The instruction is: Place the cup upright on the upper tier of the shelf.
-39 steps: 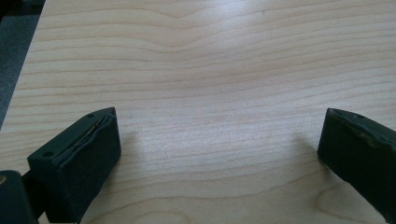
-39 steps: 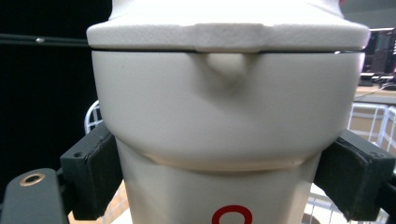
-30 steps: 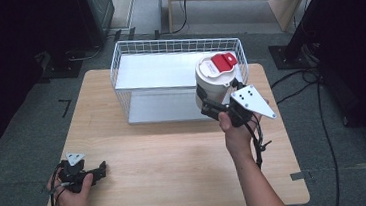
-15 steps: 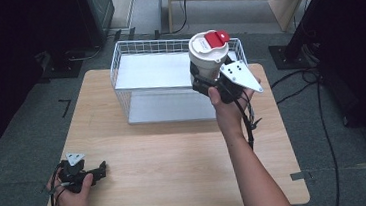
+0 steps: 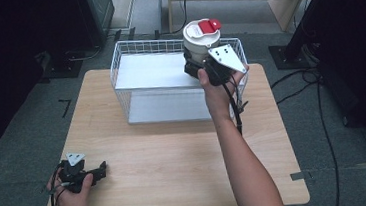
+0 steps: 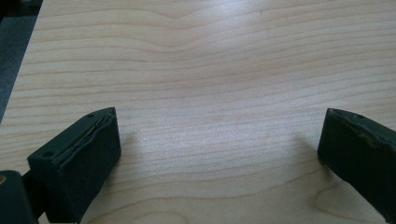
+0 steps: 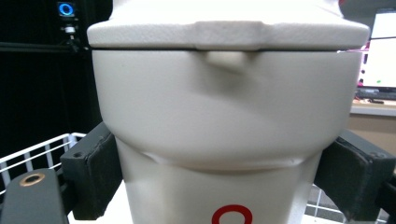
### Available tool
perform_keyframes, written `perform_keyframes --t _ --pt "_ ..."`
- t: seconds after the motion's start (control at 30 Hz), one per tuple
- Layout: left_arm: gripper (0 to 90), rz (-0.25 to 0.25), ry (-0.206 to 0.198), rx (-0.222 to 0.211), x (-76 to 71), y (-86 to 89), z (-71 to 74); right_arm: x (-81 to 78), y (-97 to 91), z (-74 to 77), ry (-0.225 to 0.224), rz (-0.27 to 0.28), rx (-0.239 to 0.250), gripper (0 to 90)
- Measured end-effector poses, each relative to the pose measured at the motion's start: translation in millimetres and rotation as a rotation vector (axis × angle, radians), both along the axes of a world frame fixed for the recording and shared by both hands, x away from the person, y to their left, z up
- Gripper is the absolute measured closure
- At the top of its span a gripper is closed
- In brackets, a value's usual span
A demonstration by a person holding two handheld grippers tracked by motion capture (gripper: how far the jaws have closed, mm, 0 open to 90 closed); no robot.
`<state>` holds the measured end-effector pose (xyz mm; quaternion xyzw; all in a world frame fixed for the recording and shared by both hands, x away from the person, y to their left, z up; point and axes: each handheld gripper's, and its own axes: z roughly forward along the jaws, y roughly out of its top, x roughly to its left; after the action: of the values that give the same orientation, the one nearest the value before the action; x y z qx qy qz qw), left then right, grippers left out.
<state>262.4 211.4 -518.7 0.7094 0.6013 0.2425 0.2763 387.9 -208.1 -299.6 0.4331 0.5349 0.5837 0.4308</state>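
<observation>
A white lidded tub [image 5: 198, 40] with a red tab on its lid is held upright in the air over the right part of the white wire basket [image 5: 133, 49]. My right gripper [image 5: 199, 66] is shut on the tub's lower body, and in the right gripper view the tub [image 7: 224, 116] sits between both black pads [image 7: 95, 172]. My left gripper [image 5: 96, 172] rests on the wooden table [image 5: 176, 159] near its front left corner. Its jaws stand wide apart over bare wood [image 6: 219, 140], with nothing between them.
The wire basket stands at the back middle of the table, with a white floor panel [image 5: 156, 72] inside. Cables [image 5: 315, 86] trail over the grey floor to the right. Dark equipment [image 5: 92, 10] and a black stand foot [image 5: 292, 56] lie beyond the table's far edge.
My right gripper has carried the tub up and away from me, from beside the basket's right edge to above its back right part. The left gripper has stayed still.
</observation>
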Motion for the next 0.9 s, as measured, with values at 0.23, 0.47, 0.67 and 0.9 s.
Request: perform_keyframes --t 0.23,0.47,0.67,0.9 --pt "0.0 -0.001 0.002 -0.001 -0.1 -0.1 0.1 28.1 1.5 -5.6 0.032 -0.021 0.0 11.4" --pt "0.0 -0.001 0.002 -0.001 -0.1 -0.1 0.1 45.0 3.6 -12.7 0.056 -0.05 -0.003 11.4" --pt "0.0 -0.001 0.002 -0.001 -0.1 -0.1 0.0 47.0 4.5 -16.5 0.061 -0.057 -0.019 11.3" --pt "0.0 -0.001 0.002 0.0 -0.1 -0.1 0.0 46.7 4.9 -18.5 0.067 -0.044 -0.044 11.1"
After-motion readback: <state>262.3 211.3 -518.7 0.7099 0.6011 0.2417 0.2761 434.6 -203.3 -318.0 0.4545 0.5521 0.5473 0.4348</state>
